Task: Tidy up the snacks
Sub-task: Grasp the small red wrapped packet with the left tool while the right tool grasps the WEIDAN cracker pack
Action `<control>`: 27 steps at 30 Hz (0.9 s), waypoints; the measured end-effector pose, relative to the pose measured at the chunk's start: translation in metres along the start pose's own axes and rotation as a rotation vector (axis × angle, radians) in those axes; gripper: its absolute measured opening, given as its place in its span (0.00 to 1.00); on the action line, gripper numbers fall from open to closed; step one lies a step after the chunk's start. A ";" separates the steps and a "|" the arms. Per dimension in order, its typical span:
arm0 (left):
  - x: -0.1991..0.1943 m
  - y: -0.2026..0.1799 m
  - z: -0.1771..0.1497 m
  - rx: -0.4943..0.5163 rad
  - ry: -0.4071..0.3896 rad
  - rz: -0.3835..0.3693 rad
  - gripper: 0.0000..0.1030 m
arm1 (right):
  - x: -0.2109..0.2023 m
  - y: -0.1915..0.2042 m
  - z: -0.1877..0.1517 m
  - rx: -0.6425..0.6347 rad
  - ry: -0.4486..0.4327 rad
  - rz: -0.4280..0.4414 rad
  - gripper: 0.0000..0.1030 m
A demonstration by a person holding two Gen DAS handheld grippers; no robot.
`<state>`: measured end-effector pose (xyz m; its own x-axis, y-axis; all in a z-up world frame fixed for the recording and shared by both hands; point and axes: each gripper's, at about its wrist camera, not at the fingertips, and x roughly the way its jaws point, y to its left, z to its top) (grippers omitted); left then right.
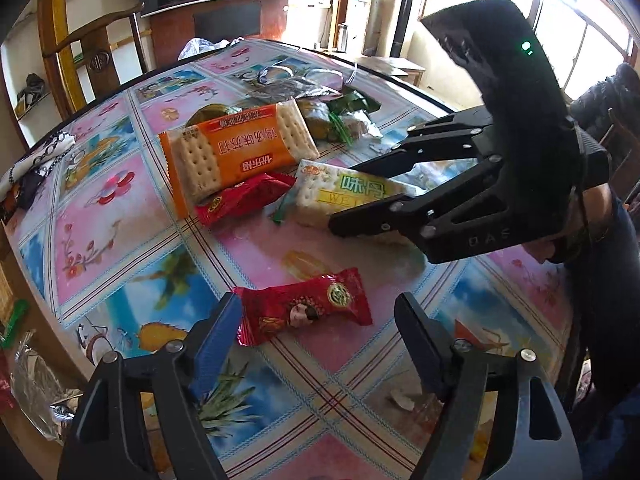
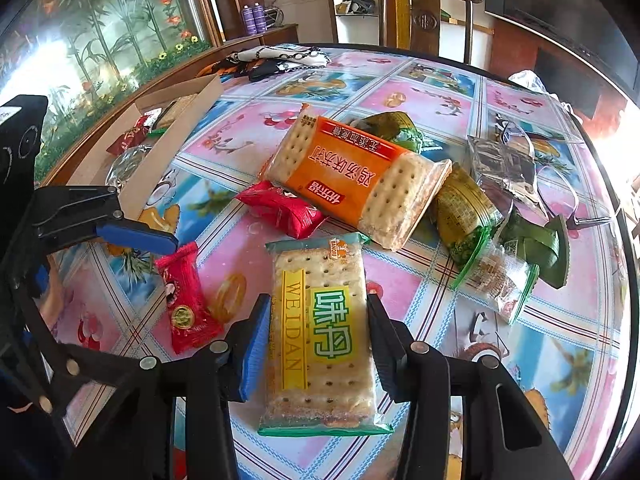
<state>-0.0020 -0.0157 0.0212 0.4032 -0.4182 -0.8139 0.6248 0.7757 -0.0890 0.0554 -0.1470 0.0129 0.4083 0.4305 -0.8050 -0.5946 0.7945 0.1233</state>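
Observation:
My right gripper [image 2: 318, 312] straddles a green-and-yellow cracker pack [image 2: 320, 332] lying on the table; its fingers sit close on both long sides, and I cannot tell if they press it. In the left wrist view the same gripper [image 1: 344, 196] is over that pack [image 1: 340, 192]. My left gripper [image 1: 320, 312] is open and empty, just in front of a red candy packet [image 1: 308, 308], also seen in the right wrist view [image 2: 186, 300]. An orange cracker pack [image 1: 240, 152] [image 2: 356, 176] lies behind, overlapping a second red packet [image 1: 244, 200] [image 2: 284, 208].
Green wrapped snacks [image 2: 468, 216] [image 1: 340, 116] and clear bags [image 2: 504, 164] lie at the far side of the floral tablecloth [image 2: 520, 340]. A cardboard box [image 2: 160, 136] holding snacks stands at the table's left edge. Cloth items [image 2: 276, 60] and a wooden chair [image 2: 424, 16] are beyond.

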 end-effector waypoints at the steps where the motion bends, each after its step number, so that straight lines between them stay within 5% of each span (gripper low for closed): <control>1: 0.003 0.001 0.000 -0.009 0.006 0.004 0.75 | 0.000 0.000 0.000 0.000 0.000 -0.001 0.48; 5: 0.008 0.000 -0.002 -0.005 0.018 0.067 0.54 | 0.000 0.000 0.001 0.004 -0.002 0.002 0.48; 13: 0.005 0.011 -0.001 -0.052 -0.002 0.094 0.36 | 0.000 0.000 0.001 0.007 -0.005 0.003 0.49; 16: 0.003 0.021 0.001 -0.100 -0.014 0.083 0.15 | 0.000 0.000 0.002 0.008 -0.006 0.004 0.49; 27: -0.006 0.048 0.001 -0.239 -0.054 0.105 0.15 | 0.002 0.006 0.002 -0.022 -0.004 -0.025 0.49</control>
<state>0.0264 0.0238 0.0219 0.4966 -0.3490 -0.7947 0.4049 0.9030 -0.1436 0.0544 -0.1407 0.0134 0.4259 0.4127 -0.8052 -0.5992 0.7954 0.0907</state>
